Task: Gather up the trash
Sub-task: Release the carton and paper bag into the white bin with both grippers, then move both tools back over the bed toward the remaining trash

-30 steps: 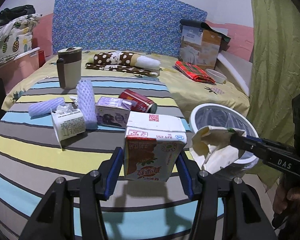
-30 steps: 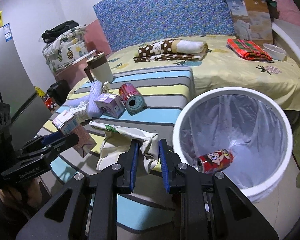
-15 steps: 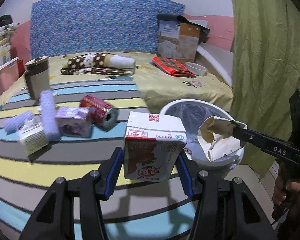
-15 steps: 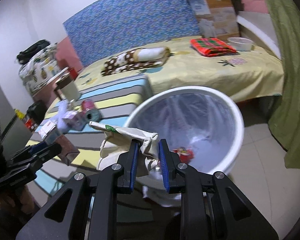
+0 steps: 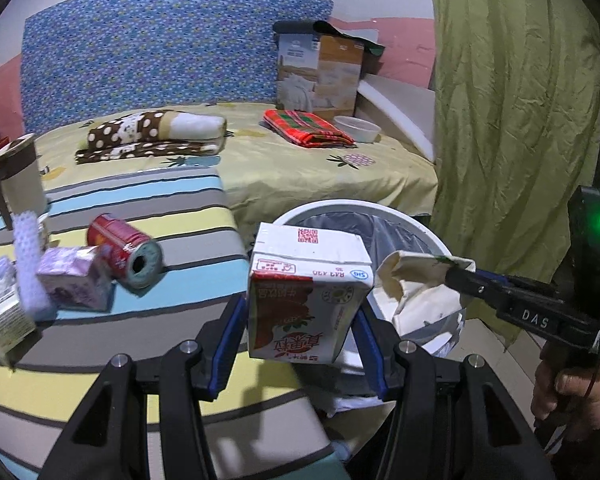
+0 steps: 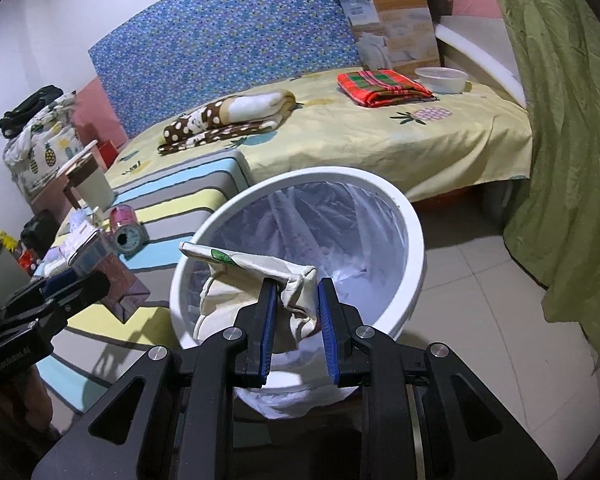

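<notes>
My left gripper (image 5: pixel 300 320) is shut on a red and white drink carton (image 5: pixel 304 292), held in the air at the near left rim of the white trash bin (image 5: pixel 432 236). My right gripper (image 6: pixel 296 312) is shut on a crumpled cream paper bag (image 6: pixel 252 276) and holds it over the near rim of the bin (image 6: pixel 412 224), which has a clear liner. The bag also shows in the left wrist view (image 5: pixel 416 288). A red can (image 5: pixel 124 248), a purple carton (image 5: pixel 76 280) and other small trash lie on the striped surface (image 5: pixel 180 208).
A bed with a yellow sheet (image 6: pixel 400 136) lies behind the bin, holding a dotted blanket (image 6: pixel 228 116), a red plaid cloth (image 6: pixel 384 84), a white bowl (image 6: pixel 440 78) and a cardboard box (image 6: pixel 396 28). A green curtain (image 6: pixel 572 120) hangs on the right. A tan jug (image 5: pixel 18 176) stands at left.
Both grippers have swung right toward the bin. The paper bag has moved from the striped surface to above the bin's near rim. The carton has moved up to the bin's edge.
</notes>
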